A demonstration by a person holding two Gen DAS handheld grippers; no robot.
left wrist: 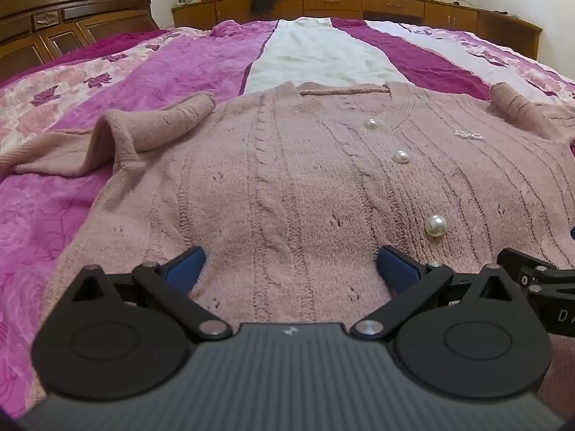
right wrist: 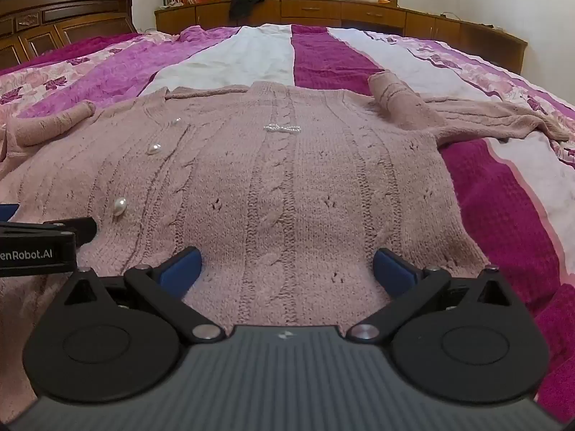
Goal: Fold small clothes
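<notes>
A pink cable-knit cardigan (left wrist: 305,179) with pearl buttons (left wrist: 436,225) lies flat and face up on the bed, hem towards me. It also shows in the right wrist view (right wrist: 287,186). Its left sleeve (left wrist: 151,129) is folded in over the shoulder, and its right sleeve (right wrist: 449,115) trails out to the right. My left gripper (left wrist: 291,269) is open over the hem's left half. My right gripper (right wrist: 287,269) is open over the hem's right half. Both are empty. Each gripper shows at the edge of the other's view.
The bed has a pink, magenta and white striped quilt (left wrist: 179,68). A dark wooden headboard (left wrist: 54,25) stands at the far left. A low wooden cabinet (right wrist: 323,10) with books, clothes and a plush goose runs along the far wall.
</notes>
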